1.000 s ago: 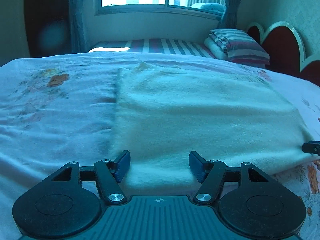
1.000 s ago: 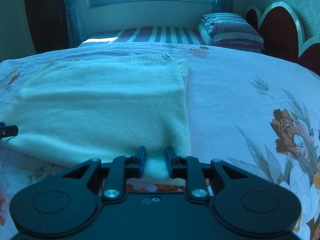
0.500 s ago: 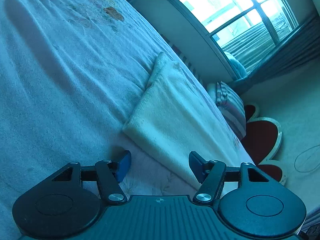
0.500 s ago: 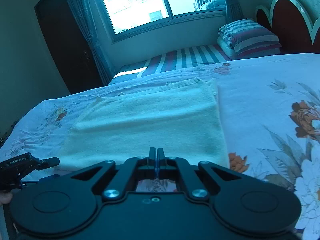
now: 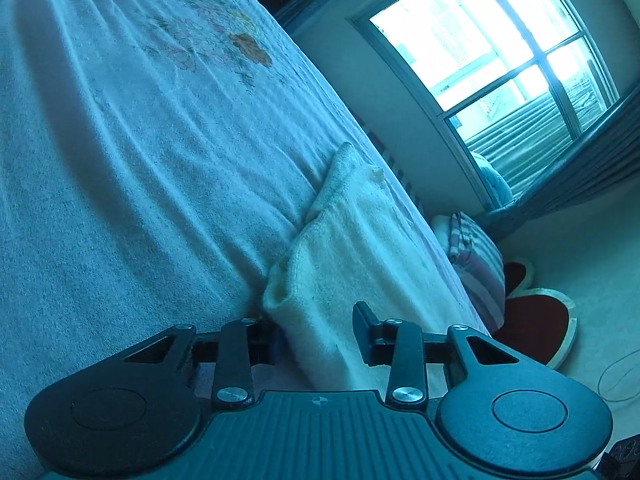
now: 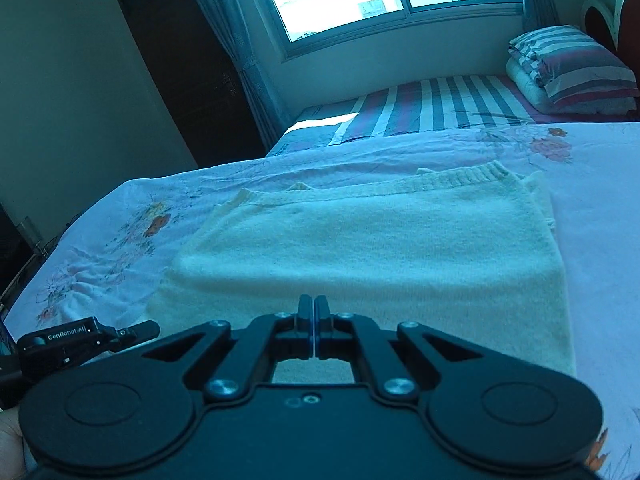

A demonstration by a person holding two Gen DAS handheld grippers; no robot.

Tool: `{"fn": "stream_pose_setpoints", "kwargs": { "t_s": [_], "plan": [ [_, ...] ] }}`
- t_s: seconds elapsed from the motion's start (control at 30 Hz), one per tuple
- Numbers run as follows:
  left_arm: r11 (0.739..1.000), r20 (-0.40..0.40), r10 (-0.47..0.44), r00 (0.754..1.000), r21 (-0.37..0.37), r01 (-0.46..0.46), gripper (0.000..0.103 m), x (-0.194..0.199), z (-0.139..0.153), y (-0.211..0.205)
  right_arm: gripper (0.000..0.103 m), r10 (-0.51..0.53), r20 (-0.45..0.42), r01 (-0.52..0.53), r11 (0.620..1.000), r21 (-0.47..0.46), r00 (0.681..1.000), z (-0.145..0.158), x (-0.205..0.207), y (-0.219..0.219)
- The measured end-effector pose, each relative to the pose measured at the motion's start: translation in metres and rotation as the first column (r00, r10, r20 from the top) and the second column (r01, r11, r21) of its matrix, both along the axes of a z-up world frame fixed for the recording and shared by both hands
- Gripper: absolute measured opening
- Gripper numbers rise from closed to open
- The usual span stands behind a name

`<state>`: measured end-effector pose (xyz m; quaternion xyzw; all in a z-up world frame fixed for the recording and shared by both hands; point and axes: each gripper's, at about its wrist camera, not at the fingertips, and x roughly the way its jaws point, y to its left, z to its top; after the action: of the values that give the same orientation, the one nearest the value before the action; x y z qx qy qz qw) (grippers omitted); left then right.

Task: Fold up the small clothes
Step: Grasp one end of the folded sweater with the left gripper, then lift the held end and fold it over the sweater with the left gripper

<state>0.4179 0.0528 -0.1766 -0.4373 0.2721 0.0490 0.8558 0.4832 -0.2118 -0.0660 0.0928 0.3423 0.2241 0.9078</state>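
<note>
A cream knit sweater [image 6: 400,256], folded into a flat rectangle, lies on the floral bed sheet [image 5: 120,160] straight ahead of both pairs of jaws, and nothing in view serves as a container. The left gripper [image 5: 316,336], rolled on its side, has just been narrowing its jaws around the sweater's near corner, which sits between them with one finger on the sheet side and the other over the knit, though whether the pads already press the fabric cannot be told. The right gripper [image 6: 315,320] hangs above the sweater's near edge with its jaws pressed together and nothing visibly between them; a striped pillow [image 6: 576,68] lies far beyond them.
</note>
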Motion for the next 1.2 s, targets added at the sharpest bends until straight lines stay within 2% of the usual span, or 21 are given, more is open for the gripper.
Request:
{"fn": "stream_pose_setpoints", "kwargs": {
  "t_s": [0.33, 0.37, 0.4, 0.43, 0.67, 0.8, 0.87, 0.93, 1.03, 1.13, 1.2],
  "plan": [
    [0.999, 0.032, 0.019, 0.999, -0.036, -0.018, 0.034, -0.001, -0.004, 0.012, 0.003, 0.003, -0.012, -0.003, 1.0, -0.001, 1.0, -0.015, 0.028, 0.02],
    [0.998, 0.025, 0.019, 1.0, -0.055, -0.018, 0.011, -0.002, -0.007, 0.014, 0.003, -0.009, -0.007, 0.009, 1.0, -0.005, 1.0, -0.014, 0.031, 0.021],
    [0.996, 0.014, 0.011, 1.0, -0.086, -0.01, 0.006, -0.002, -0.013, 0.016, 0.003, -0.021, -0.01, 0.021, 1.0, -0.003, 1.0, -0.014, 0.033, 0.022],
    [0.994, 0.026, 0.014, 1.0, -0.111, -0.011, 0.006, -0.004, -0.018, 0.018, 0.003, -0.031, -0.015, 0.031, 1.0, -0.003, 0.999, -0.013, 0.034, 0.023],
    [0.991, 0.042, -0.01, 0.999, -0.133, 0.015, 0.008, 0.003, -0.023, 0.019, 0.003, -0.099, -0.031, 0.097, 0.994, -0.056, 0.995, -0.015, 0.037, 0.036],
    [0.993, 0.056, -0.037, 0.998, -0.107, 0.042, 0.006, 0.007, -0.024, 0.019, 0.002, -0.133, -0.062, 0.129, 0.99, -0.066, 0.989, -0.023, 0.038, 0.04],
    [0.996, 0.05, -0.054, 0.997, -0.075, 0.057, 0.006, 0.007, -0.021, 0.018, 0.0, -0.135, -0.116, 0.126, 0.989, -0.08, 0.984, -0.035, 0.043, 0.043],
    [0.996, 0.052, -0.082, 0.995, -0.039, 0.084, 0.006, 0.011, -0.016, 0.019, 0.0, -0.143, -0.093, 0.137, 0.988, -0.075, 0.985, -0.04, 0.039, 0.044],
    [0.989, 0.053, -0.138, 0.989, 0.05, 0.136, 0.006, 0.017, -0.005, 0.017, 0.0, -0.159, -0.099, 0.154, 0.987, -0.055, 0.982, -0.041, 0.037, 0.042],
    [0.982, 0.081, -0.178, 0.981, 0.076, 0.172, 0.006, 0.025, 0.011, 0.014, 0.0, -0.16, -0.107, 0.157, 0.987, -0.031, 0.981, -0.042, 0.038, 0.037],
    [0.973, 0.092, -0.206, 0.974, 0.122, 0.195, 0.006, 0.031, 0.028, 0.009, 0.0, -0.159, -0.116, 0.159, 0.987, -0.011, 0.98, -0.042, 0.039, 0.034]
  ]
}}
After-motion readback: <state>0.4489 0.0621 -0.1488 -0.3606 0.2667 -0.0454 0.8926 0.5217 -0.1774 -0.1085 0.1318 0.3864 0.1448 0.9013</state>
